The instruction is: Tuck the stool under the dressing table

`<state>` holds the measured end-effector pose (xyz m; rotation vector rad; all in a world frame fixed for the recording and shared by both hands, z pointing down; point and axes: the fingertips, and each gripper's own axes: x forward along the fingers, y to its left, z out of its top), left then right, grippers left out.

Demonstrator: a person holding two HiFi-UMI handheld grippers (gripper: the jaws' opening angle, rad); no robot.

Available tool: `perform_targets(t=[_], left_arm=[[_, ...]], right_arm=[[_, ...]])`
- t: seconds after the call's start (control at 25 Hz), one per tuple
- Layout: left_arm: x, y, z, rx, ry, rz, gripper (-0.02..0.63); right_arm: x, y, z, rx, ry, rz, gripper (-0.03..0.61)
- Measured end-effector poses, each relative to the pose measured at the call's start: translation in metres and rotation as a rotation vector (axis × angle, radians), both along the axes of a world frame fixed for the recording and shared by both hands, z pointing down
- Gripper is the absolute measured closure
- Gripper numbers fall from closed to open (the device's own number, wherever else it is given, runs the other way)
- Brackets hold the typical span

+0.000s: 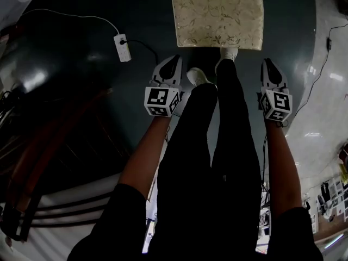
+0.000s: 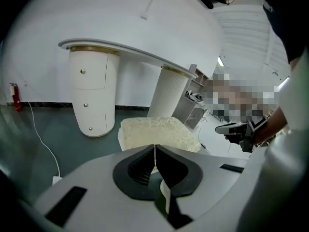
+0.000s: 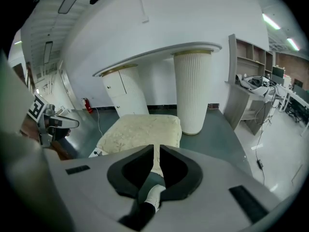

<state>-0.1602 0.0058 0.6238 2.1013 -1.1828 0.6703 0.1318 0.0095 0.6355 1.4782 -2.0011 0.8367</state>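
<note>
Head view: stool (image 1: 217,18), cream leaf-patterned cushion, on the dark floor (image 1: 81,15) at the top of the frame, straight ahead of the person. Legs in black trousers; right shoe (image 1: 228,53) toe at the cushion's near edge, left shoe (image 1: 197,76) a little behind. Left gripper (image 1: 173,60) and right gripper (image 1: 268,64) hang on either side of the legs, both pointing at the stool and short of it, neither touching it. White power strip (image 1: 123,47) with its cable lies left of the stool.

Left gripper view: left gripper (image 2: 155,151), fingers pressed together with only a hairline seam, nothing pinched. Stool (image 2: 157,132) beyond the tips, standing on the floor in front of the dressing table (image 2: 140,54), out from under its top. Drawer pedestal (image 2: 93,93) at left, fluted column (image 2: 169,93) behind the stool. Fire extinguisher (image 2: 16,96) at the wall. Right gripper (image 2: 231,128) at the right edge.

Right gripper view: right gripper (image 3: 156,151), fingers drawn close with a narrow slit between them, nothing held. Stool (image 3: 142,132) ahead, in front of the gap between drawer pedestal (image 3: 125,93) and fluted column (image 3: 193,91), near the column. Left gripper (image 3: 67,122) at far left. Shelving unit (image 3: 251,86) to the right.
</note>
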Motion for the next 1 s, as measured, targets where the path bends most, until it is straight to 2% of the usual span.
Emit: perform_targets(t=[0.36,0.44,0.48,0.6,0.64,0.84,1.0], left_arm=[[-0.006,0.004,0.078,-0.035,-0.050,0.105,0.595],[-0.012,0.004,0.089,-0.042,-0.075,0.106,0.594],[-0.014,0.004,0.095,-0.048,-0.085,0.105,0.584],[-0.017,0.003,0.117,-0.085,-0.084,0.093,0.445],[-0.017,0.003,0.124,-0.097,-0.085,0.092,0.430],[-0.013,0.006,0.150,-0.140,-0.104,0.120,0.397],[-0.009,0.002,0.156,-0.149,-0.102,0.097,0.397]], right_arm=[[0.003,0.001,0.078,-0.069,0.051,-0.082,0.533],[0.004,0.002,0.092,-0.083,0.074,-0.113,0.441],[0.005,0.004,0.097,-0.090,0.085,-0.130,0.424],[0.011,0.007,0.111,-0.110,0.096,-0.141,0.392],[0.014,0.007,0.116,-0.118,0.090,-0.140,0.380],[0.008,0.001,0.131,-0.123,0.045,-0.178,0.360],[0.003,-0.008,0.133,-0.109,0.061,-0.195,0.362]])
